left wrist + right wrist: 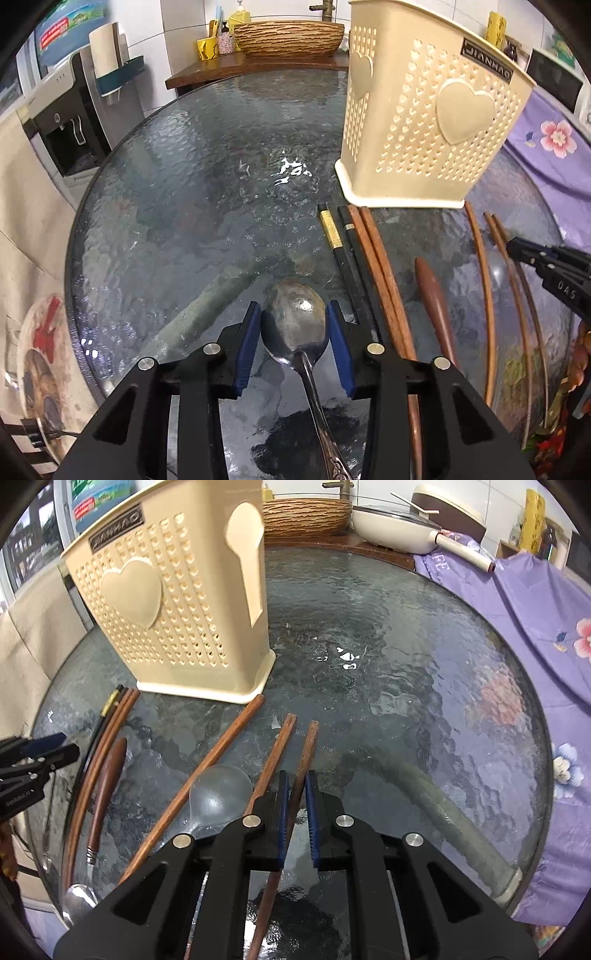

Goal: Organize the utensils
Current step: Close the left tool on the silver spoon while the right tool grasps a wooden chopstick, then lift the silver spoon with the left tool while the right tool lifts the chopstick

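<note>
Indoors, round glass table (184, 221), kitchen counter (207, 74)

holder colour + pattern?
Cream plastic holder, perforated with rows of small heart holes, a large raised heart on each side. Clearest in left wrist view.

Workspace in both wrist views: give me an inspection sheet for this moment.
Surface: round textured glass table, bare in the middle.
Job's things: cream holder upright; metal spoon, black chopsticks, brown chopsticks, wooden-handled utensil and clear spoon lying on the glass.
Clutter: nothing seen on the table.
Grippers: left gripper straddles the spoon bowl, pads near, contact unclear; right gripper shut on one chopstick.
Cables: one at the left view's lower left edge.
Surroundings: water dispenser, woven bowl, purple floral cloth.
</note>
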`<control>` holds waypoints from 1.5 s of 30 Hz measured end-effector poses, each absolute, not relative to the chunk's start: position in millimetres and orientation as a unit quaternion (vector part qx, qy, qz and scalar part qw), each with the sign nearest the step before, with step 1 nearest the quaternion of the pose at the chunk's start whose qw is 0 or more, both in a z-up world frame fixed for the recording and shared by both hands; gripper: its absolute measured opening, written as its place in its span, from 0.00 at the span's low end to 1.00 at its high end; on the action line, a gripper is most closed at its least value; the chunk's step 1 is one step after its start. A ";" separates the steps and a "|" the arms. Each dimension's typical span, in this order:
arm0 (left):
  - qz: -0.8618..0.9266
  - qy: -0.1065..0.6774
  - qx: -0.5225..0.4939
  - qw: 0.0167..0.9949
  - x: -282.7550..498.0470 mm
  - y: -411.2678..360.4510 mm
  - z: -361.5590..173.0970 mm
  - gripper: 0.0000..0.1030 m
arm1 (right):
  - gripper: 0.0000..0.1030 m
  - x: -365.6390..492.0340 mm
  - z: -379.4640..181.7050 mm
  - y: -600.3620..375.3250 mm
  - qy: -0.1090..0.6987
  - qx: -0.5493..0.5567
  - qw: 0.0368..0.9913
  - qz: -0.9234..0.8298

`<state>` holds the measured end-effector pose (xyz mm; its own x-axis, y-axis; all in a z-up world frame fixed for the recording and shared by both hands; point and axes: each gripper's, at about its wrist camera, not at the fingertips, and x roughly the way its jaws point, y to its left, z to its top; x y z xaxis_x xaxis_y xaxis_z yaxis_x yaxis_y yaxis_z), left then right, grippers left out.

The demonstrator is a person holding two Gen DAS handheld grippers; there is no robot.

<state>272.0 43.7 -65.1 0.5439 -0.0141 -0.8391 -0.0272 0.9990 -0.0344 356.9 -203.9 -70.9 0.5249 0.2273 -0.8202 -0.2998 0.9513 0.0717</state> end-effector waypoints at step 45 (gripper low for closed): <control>0.018 0.368 -0.040 0.929 239.6 60.7 -3.1 0.63 | 0.07 294.4 59.5 -257.8 0.291 0.059 0.930 0.216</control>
<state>239.6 60.7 -3.1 0.7286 0.0033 -0.6850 -0.0627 0.9961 -0.0618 294.4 -257.8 59.5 0.7369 0.4371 -0.5157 -0.3682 0.8993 0.2361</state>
